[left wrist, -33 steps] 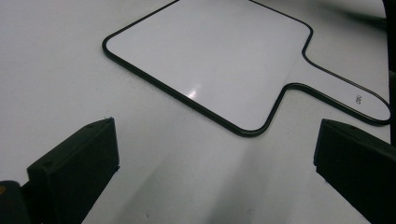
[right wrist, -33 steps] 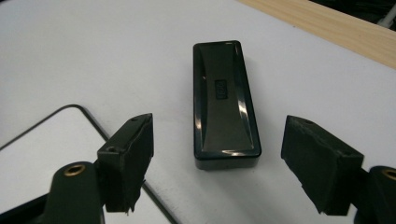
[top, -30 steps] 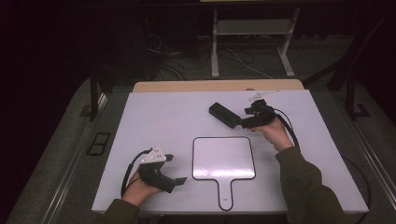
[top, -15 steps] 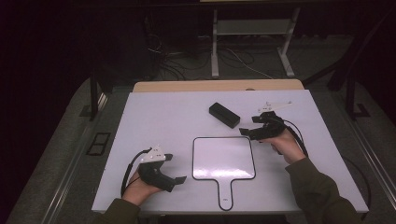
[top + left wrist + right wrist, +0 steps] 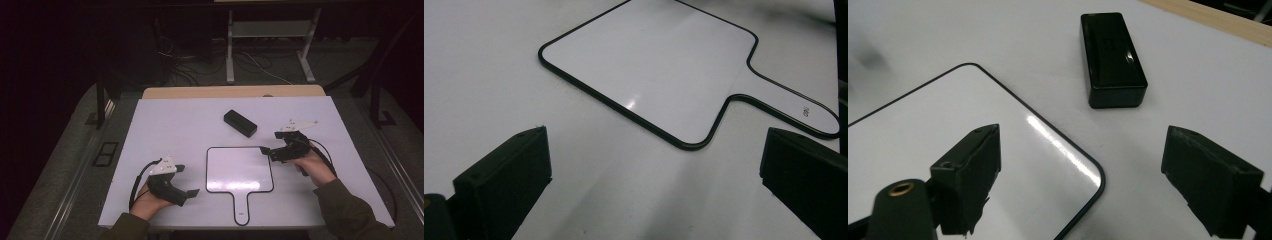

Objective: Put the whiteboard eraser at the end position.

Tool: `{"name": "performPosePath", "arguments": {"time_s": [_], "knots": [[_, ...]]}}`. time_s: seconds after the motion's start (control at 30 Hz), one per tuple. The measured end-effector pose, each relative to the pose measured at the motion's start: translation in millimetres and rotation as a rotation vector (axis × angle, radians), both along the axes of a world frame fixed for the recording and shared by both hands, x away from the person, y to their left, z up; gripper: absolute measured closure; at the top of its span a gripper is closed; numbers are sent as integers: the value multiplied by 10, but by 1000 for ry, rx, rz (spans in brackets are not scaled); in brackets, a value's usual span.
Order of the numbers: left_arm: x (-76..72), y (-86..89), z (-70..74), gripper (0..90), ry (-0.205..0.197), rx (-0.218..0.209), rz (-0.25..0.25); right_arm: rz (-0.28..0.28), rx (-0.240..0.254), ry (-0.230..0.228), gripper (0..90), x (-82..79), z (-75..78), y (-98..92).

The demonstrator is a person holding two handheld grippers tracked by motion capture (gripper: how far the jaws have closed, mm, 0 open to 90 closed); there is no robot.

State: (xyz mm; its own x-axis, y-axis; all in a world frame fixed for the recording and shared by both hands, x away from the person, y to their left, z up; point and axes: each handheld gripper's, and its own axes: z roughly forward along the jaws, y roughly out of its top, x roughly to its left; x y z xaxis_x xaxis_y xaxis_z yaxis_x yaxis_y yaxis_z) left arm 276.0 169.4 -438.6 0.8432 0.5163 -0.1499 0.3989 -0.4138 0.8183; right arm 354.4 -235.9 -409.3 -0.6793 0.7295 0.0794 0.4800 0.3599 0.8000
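Note:
A black rectangular box [image 5: 240,123] lies on the white table [image 5: 165,125], beyond a paddle-shaped whiteboard [image 5: 240,169] with a black rim whose handle points toward the person. My right gripper [image 5: 267,151] hovers at the board's far right corner, and its jaws have just been opening with nothing between them. In the right gripper view the gripper [image 5: 1083,145] stands open over the board's corner [image 5: 938,120], and the box [image 5: 1110,55] lies ahead of it, apart. My left gripper [image 5: 186,180] rests open at the board's left; in the left gripper view [image 5: 655,145] the whiteboard [image 5: 659,65] lies ahead.
A wooden strip [image 5: 230,92] runs along the table's far edge. Beyond it stand a white metal frame [image 5: 270,30] and loose cables on the dark floor. Bare table surface lies on both sides of the board.
My right gripper has drawn back from the black box toward the person and now sits by the board's far right corner, its jaws wider. The box stays put. The left gripper has not moved.

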Motion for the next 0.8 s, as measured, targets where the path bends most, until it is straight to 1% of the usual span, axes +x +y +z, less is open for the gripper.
{"name": "performPosePath", "arguments": {"time_s": [0.07,0.17,0.27,0.37,0.4,0.5,0.7,0.8], "knots": [[-1,1,1,0,-1,0,0,2,6,1,146,-44,1,-16],[-1,1,1,0,-1,-3,0,9,11,-15,130,-108,-3,-43],[-1,0,2,0,-1,-1,-2,-1,25,-18,130,-160,-8,-90],[0,2,1,0,-1,-2,-1,-10,30,-24,130,-203,-19,-136],[0,2,0,0,0,-2,0,-16,40,-25,130,-223,-27,-152],[-3,2,2,0,-1,-4,1,-17,45,-27,130,-271,-47,-175],[-4,6,0,0,0,-7,5,6,62,-25,130,-373,-109,-176],[-6,9,2,0,-3,-7,5,24,61,-25,130,-422,-148,-172]]}}
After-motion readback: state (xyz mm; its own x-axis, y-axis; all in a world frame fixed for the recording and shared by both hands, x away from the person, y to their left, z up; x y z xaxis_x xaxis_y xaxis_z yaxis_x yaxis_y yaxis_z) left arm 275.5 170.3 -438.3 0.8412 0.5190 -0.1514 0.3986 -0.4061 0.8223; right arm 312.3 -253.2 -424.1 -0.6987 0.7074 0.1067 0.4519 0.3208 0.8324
